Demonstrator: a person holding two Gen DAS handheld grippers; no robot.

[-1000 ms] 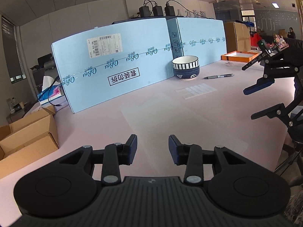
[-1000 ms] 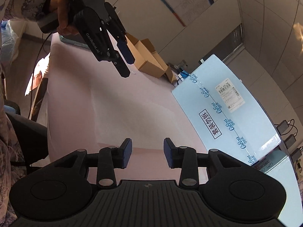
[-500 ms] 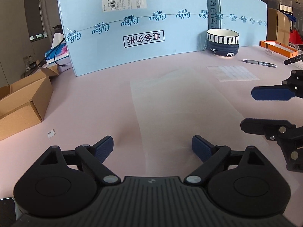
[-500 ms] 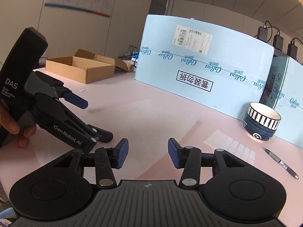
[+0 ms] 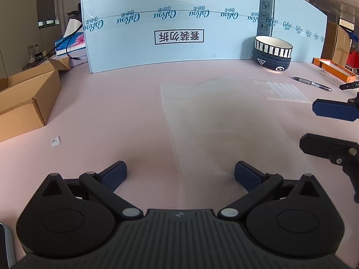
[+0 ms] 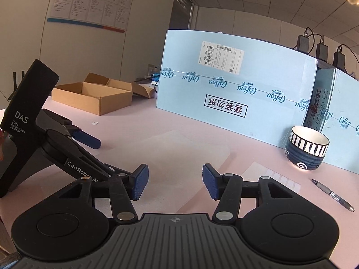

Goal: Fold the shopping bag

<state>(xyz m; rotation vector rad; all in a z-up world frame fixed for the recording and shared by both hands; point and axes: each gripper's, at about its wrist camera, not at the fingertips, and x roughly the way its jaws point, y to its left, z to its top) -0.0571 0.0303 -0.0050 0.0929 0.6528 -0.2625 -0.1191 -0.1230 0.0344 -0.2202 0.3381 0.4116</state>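
Translucent shopping bag (image 5: 224,123) lies flat, seemingly unfolded, on the pink surface (image 5: 112,112) before both grippers: left gripper (image 5: 180,174) gapes wide and empty, right gripper (image 6: 175,182) (about half-spread) is opening, gripping nothing.

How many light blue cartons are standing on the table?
2: the big light blue carton behind the clear bag, and a second carton behind the bowl. More may be hidden.

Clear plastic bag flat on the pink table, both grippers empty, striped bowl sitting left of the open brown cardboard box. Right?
Not quite: the striped bowl sits far right of the open brown cardboard box, as the left wrist view shows. The clear plastic bag does lie flat on the pink table, and the left gripper and right gripper are empty.
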